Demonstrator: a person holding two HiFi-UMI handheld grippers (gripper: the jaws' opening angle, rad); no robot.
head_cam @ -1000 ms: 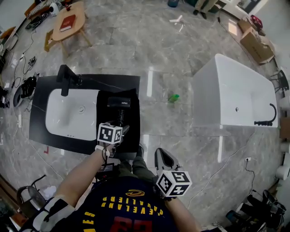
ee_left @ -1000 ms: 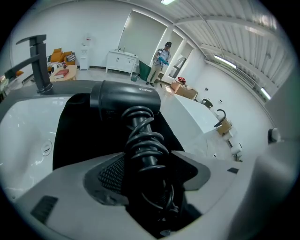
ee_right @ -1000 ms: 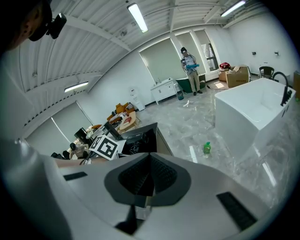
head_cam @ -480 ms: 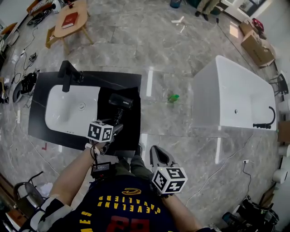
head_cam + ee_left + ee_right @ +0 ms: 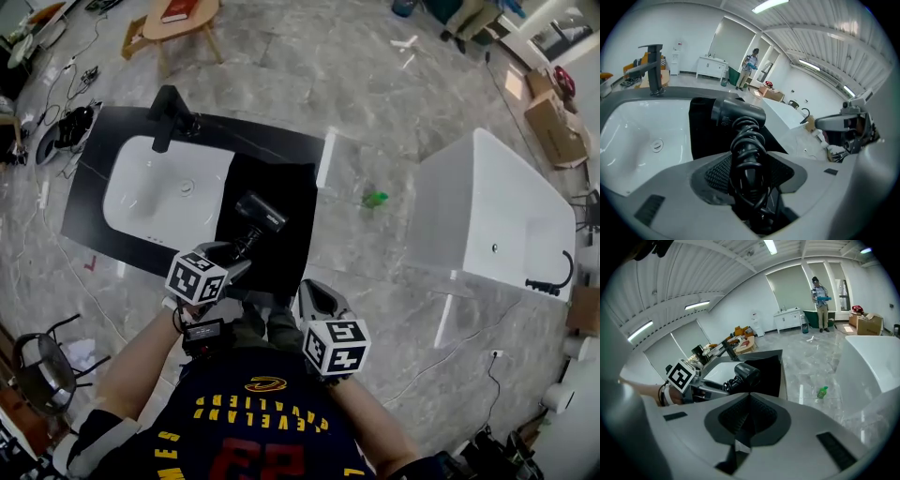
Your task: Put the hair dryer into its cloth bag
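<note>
The black hair dryer (image 5: pixel 261 214) has its cord wound round the handle. My left gripper (image 5: pixel 234 265) holds that handle, its jaws closing on it, and the dryer's head points away over the black cloth bag (image 5: pixel 281 178). In the left gripper view the handle (image 5: pixel 746 159) sits between the pads with the barrel (image 5: pixel 738 112) above the bag (image 5: pixel 701 129). The bag lies flat on the dark counter beside the sink. My right gripper (image 5: pixel 314 298) is shut with nothing held, just off the bag's near right corner. From the right gripper (image 5: pixel 749 408) view, dryer (image 5: pixel 743 376) and bag (image 5: pixel 768 369) lie ahead.
A white sink basin (image 5: pixel 159 192) with a black faucet (image 5: pixel 169 108) fills the counter's left part. A white bathtub (image 5: pixel 497 206) stands to the right, and a green bottle (image 5: pixel 375 199) lies on the marble floor between. A person (image 5: pixel 819 301) stands far off.
My left gripper has closed on the dryer's handle and drawn it up and toward me, tilting the dryer. My right gripper has shifted closer to the bag's near corner.
</note>
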